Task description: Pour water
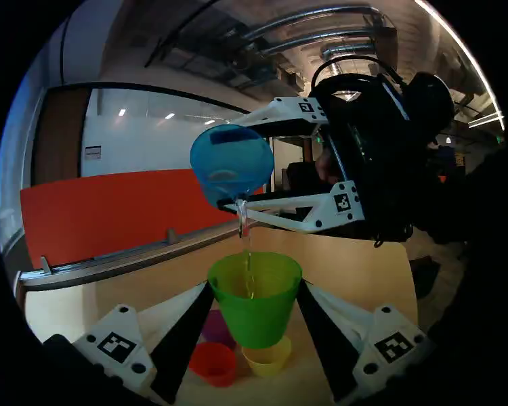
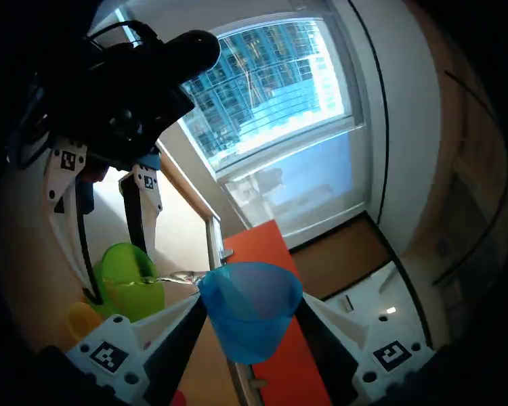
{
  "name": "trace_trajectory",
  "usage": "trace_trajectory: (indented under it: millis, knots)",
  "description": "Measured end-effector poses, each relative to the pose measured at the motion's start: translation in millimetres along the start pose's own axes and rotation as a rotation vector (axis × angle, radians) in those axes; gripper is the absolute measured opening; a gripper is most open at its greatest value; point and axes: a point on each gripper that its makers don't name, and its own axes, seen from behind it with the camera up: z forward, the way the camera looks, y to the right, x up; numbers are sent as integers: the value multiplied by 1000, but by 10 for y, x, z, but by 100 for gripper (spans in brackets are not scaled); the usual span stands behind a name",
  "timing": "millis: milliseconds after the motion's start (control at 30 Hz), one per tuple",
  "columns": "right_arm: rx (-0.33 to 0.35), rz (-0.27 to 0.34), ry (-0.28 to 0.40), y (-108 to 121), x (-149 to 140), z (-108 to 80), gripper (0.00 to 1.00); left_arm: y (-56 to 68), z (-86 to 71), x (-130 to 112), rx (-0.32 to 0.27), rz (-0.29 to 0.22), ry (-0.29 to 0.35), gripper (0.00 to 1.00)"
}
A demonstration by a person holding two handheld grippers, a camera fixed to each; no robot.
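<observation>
Right gripper [image 2: 250, 299] is clamping the blue cup [image 2: 250, 323] low-centre in its view, tipping water [image 1: 242, 223] into the green cup [image 1: 254, 317] the left gripper [image 1: 254, 289] is squeezing at bottom centre; both are looking like thin, light, squashy plastic, so mid-wall grips seem right.

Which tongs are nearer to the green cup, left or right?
Left. The left tongs grip the green cup; the right tongs hold the blue cup above it, pouring.

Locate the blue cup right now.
In the left gripper view the blue cup is upper centre, tilted in the right gripper, just above the green cup that the left gripper holds; water streams between them.
</observation>
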Motion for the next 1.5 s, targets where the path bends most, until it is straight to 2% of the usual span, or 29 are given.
trace_trajectory:
  millis: [767,1500]
  knots:
    - [-17,-89,1,32,-9,-2,89,-22,5,-13,-1,2,-7,86]
    - [-50,-190,2,157,20,-1,89,-11,9,21,-2,4,-1,86]
